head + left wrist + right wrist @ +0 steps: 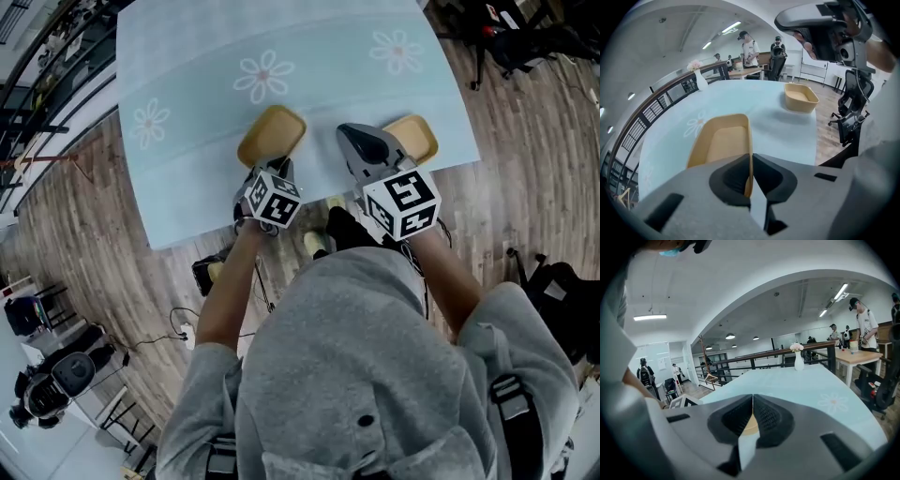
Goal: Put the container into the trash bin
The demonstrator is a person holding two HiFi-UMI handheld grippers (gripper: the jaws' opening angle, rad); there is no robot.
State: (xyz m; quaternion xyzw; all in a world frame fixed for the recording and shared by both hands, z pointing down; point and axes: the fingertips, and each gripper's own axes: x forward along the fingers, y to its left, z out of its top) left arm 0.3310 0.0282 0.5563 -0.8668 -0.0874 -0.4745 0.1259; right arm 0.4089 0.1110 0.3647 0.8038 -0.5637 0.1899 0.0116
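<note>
Container rim between left claw jaws

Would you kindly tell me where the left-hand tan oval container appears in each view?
Head view: the tan oval container sits left of centre, in the upper half.
Left gripper view: the container fills lower centre, its wall clamped in the left hand-held gripper.
Right gripper view: not identifiable; only a tan sliver shows below the jaws.
Shared landmark: the light blue flower-printed tablecloth.
</note>
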